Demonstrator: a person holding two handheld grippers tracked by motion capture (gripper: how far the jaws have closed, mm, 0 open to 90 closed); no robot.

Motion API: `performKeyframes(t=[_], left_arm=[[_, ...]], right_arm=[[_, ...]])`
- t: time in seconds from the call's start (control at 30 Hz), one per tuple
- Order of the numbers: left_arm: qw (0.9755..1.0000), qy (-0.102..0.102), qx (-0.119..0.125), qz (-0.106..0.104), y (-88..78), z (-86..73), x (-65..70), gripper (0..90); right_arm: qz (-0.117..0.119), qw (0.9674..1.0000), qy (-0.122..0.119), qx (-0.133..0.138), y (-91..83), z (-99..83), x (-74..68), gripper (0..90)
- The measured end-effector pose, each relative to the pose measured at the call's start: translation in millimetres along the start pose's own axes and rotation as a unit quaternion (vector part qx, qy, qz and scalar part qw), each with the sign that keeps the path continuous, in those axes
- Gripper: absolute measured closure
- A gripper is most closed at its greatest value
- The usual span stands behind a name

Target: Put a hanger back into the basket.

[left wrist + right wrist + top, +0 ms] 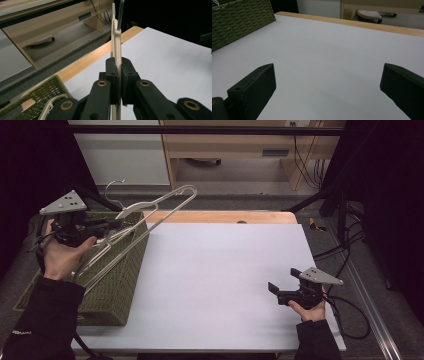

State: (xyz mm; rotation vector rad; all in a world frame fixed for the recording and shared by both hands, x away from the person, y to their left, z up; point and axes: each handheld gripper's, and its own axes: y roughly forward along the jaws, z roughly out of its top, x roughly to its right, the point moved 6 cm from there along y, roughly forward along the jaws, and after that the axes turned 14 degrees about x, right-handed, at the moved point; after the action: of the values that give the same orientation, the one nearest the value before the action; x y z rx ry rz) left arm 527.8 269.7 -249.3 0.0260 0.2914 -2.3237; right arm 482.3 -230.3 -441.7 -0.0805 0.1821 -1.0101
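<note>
We hold a cream hanger [150, 217] in our left claw [111, 224]; in the left gripper view the two black pads are pressed on the flat body of the hanger [117, 62], one on each side, so the claw is pinching it firmly. The hanger stands up in the air above the green woven basket [117, 285], which sits at about nine o'clock on the counter [220, 270]; its metal hook [114, 187] points away toward eleven o'clock, and its long loop reaches toward twelve o'clock, past the far rim of the basket. We judge that the grip is on the thin flat part because there the pads can close well and the hanger cannot turn between them; a grip on the round bar would slip more easily. A second pale hanger [51, 106] lies in the basket, near its corner in the left gripper view; we think the basket is the store for hangers and this one is being taken out of it, toward the white sheet.

Our right claw [282, 291] rests low at about four o'clock, well apart from the basket; its jaws are spread wide with nothing between them, and bare white counter [332, 60] shows in front of it; it seems to wait there, ready to receive or steady the hanger.
</note>
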Motion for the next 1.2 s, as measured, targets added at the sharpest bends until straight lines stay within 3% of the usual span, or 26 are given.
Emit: performKeyframes(t=[0.33,0.57,1.2], left_arm=[[0.9993,-0.007,-0.019,0.032,-21.6,-25.7,-44.4,86.1],[0.9978,-0.027,-0.038,0.046,-35.5,-49.3,-68.5,86.1],[0.9955,-0.049,-0.044,0.068,-65.1,-85.4,-101.1,86.1]], right_arm=[[0.003,0.9999,-0.011,-0.001,1.1,-1.3,0.7,0.7],[0.002,0.9999,-0.013,-0.002,1.0,-1.3,1.3,0.7],[0.000,0.9999,-0.013,-0.002,1.1,-1.6,1.0,0.5]])
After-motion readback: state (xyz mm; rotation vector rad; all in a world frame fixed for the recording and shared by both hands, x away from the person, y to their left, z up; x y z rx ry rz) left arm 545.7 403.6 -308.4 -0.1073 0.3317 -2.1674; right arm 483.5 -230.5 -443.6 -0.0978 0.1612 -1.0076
